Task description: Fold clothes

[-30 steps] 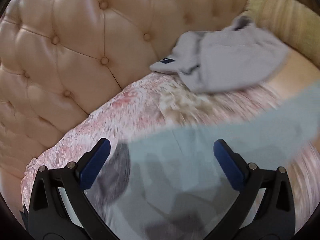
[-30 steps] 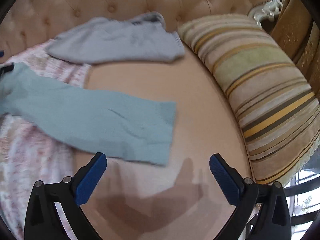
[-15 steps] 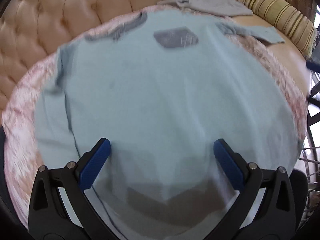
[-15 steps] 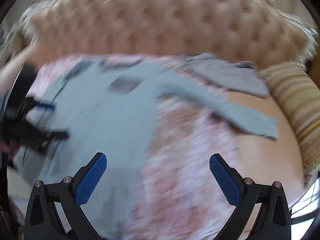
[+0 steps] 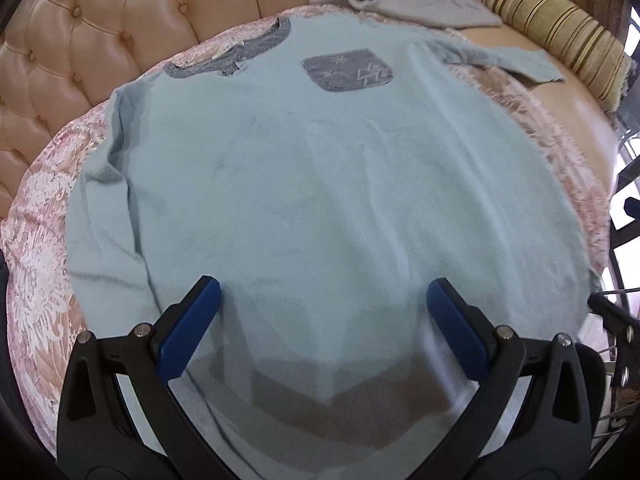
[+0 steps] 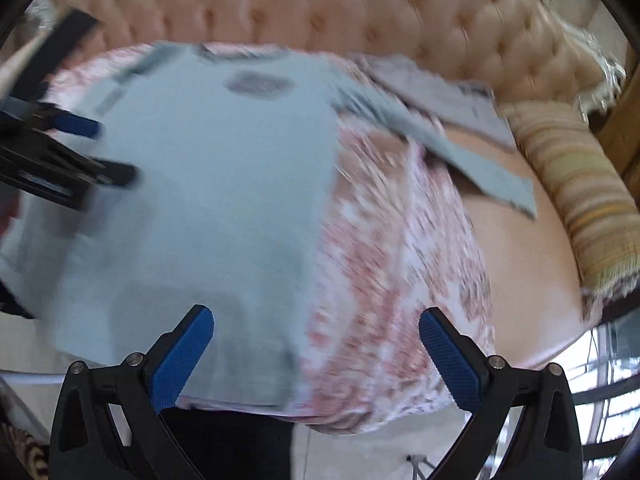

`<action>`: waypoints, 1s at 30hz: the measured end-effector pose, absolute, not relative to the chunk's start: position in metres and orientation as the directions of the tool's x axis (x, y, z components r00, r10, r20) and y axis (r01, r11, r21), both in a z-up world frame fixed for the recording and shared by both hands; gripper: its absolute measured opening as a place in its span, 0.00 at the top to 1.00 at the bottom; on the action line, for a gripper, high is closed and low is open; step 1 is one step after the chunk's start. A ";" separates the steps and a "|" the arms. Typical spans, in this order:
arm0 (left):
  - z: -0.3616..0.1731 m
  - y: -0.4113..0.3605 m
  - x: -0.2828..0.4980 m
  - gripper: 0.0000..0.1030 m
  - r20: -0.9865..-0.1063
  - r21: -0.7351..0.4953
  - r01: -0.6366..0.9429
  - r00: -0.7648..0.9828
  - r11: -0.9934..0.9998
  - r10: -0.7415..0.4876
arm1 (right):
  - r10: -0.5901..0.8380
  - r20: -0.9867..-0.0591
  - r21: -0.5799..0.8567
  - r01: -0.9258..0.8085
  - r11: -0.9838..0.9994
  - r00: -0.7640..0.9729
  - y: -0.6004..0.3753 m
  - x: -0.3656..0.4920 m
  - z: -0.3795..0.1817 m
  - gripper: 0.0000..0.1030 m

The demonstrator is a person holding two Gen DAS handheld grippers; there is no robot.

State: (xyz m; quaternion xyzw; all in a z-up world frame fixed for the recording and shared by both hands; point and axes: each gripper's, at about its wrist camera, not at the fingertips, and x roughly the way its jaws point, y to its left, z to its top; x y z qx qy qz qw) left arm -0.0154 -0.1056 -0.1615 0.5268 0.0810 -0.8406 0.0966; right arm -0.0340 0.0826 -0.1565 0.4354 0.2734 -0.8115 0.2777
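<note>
A light blue long-sleeved shirt (image 5: 320, 184) with a grey chest pocket (image 5: 347, 69) and grey collar lies flat, front up, on a pink patterned cover. Its right sleeve (image 5: 516, 62) stretches out toward the striped pillow; its left sleeve lies folded along the body. My left gripper (image 5: 323, 320) hovers open above the shirt's lower hem, holding nothing. In the right wrist view, which is blurred, the same shirt (image 6: 208, 184) fills the left half. My right gripper (image 6: 316, 344) is open over the shirt's lower right corner and the cover. The left gripper (image 6: 86, 148) shows at the far left there.
A grey garment (image 5: 424, 6) lies crumpled at the back by the tufted peach sofa back (image 5: 120, 20). A striped bolster pillow (image 5: 552, 28) lies at the right end. The pink cover (image 6: 396, 248) drapes over the seat's front edge, with floor below.
Both grippers have pulled back from the far end of the sofa toward the shirt's hem. The whole shirt is now in view, and the left wrist view has steadied.
</note>
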 end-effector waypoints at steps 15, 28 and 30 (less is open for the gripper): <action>-0.094 -0.205 0.182 0.00 -0.786 -0.153 0.364 -0.609 -0.919 -0.110 | -0.548 -0.836 0.174 0.932 -0.319 -0.032 -0.059 0.071 -0.147 0.00; -0.125 -0.196 0.196 0.00 -0.829 -0.014 0.372 -0.524 -0.928 -0.197 | -0.731 -0.583 0.702 0.673 -0.233 0.355 -0.057 0.056 -0.203 0.00; -0.127 -0.196 0.196 0.00 -0.830 -0.011 0.374 -0.521 -0.927 -0.200 | -0.730 -0.580 0.707 0.669 -0.231 0.362 -0.057 0.058 -0.204 0.00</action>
